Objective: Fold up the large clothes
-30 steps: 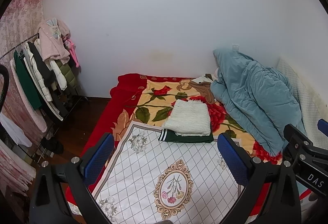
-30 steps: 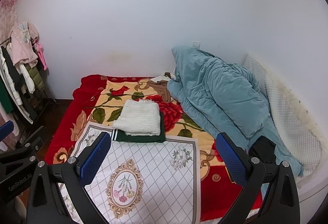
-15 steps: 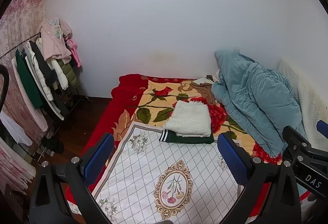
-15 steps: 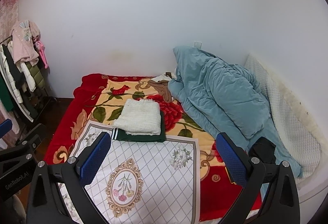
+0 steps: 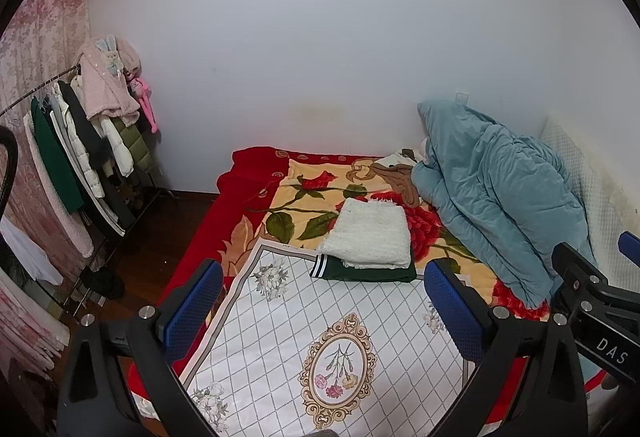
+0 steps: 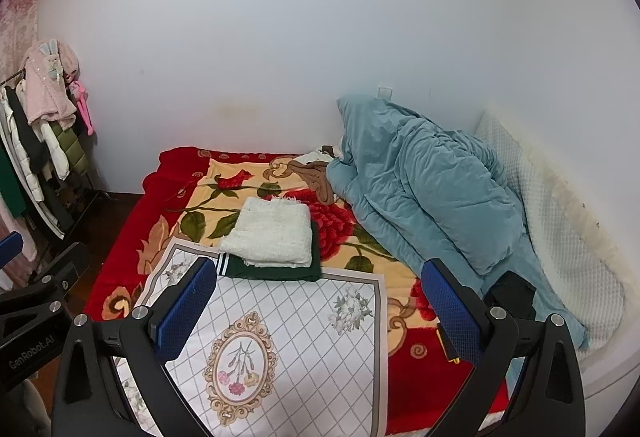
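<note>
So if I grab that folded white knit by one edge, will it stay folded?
Probably not. The white knit looks soft and loosely woven, so it would likely droop and unfold when lifted by one edge. It looks bulky but light. It lies loose on the dark green garment, so a sideways push would probably slide it off or drag that along too.

Two texts can be read, both on the grippers' black bodies. In the left wrist view, white letters "DAS" stand on the right gripper (image 5: 612,347) at the right edge of the frame. In the right wrist view, "GenRobot.AI" stands in grey on the left gripper (image 6: 32,351) at the left edge. Nothing else bears legible writing.
</note>
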Available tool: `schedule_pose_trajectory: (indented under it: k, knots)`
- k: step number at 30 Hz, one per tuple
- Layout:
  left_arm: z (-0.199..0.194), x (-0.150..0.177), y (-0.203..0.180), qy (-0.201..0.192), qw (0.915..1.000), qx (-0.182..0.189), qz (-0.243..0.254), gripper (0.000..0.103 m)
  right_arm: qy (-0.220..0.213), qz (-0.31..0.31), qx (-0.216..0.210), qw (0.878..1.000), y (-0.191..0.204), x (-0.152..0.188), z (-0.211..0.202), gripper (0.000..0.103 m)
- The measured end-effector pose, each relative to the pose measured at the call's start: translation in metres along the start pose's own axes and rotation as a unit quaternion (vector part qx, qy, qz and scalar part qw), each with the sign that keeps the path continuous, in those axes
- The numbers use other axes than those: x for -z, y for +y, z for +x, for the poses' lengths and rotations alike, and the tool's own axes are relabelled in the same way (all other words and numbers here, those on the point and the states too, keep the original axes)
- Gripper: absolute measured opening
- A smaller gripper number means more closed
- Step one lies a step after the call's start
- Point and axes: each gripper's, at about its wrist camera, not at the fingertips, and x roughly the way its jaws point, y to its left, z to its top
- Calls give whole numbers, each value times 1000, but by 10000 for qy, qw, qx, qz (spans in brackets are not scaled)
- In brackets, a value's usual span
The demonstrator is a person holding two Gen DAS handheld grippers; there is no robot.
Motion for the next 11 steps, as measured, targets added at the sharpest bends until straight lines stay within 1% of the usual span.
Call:
schedule_pose_trajectory:
  k: [11]
  knots:
    - [-6,-1,1,-50,10000,-52,-37,103,-4,-19,-35,10000,-1,-4,0,103]
